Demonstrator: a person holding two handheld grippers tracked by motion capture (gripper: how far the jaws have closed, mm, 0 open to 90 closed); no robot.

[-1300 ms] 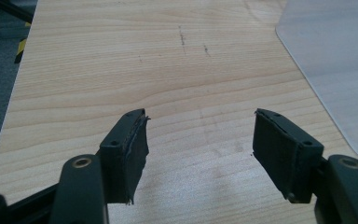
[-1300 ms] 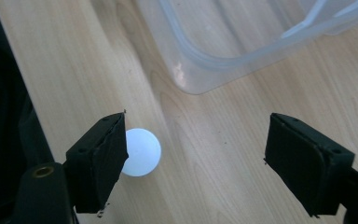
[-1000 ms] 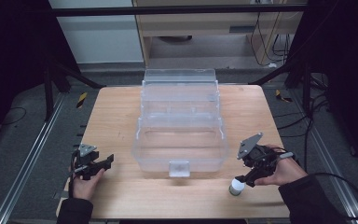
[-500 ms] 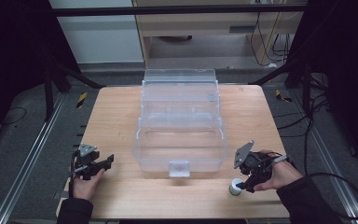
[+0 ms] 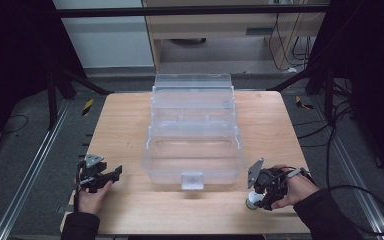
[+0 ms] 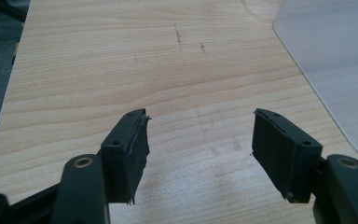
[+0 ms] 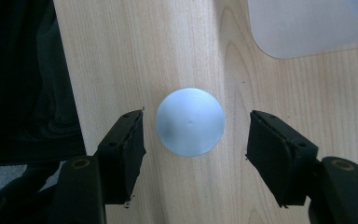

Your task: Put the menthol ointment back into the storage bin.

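Note:
A small white round-topped cylinder (image 5: 251, 202) stands on the wooden table (image 5: 130, 125) near the front right. In the right gripper view its pale disc top (image 7: 190, 121) sits between the two black jaws. My right gripper (image 5: 260, 198) (image 7: 196, 128) points down over it. Its jaws have just been closing, and a gap still shows on each side of the cylinder, so the pads do not touch it. At the front left my left gripper (image 5: 116, 173) (image 6: 198, 128) rests low over bare wood, open, with nothing between its jaws.
A large clear plastic tiered box (image 5: 192, 130) stands open in the middle of the table, with a small latch (image 5: 192, 180) at its front. Its corner shows in both gripper views (image 6: 335, 56) (image 7: 307, 23). The table's front edge runs close behind the cylinder.
My right gripper has come down over the cylinder and toward the table's front edge, and its jaws have narrowed around it. The left gripper has not moved.

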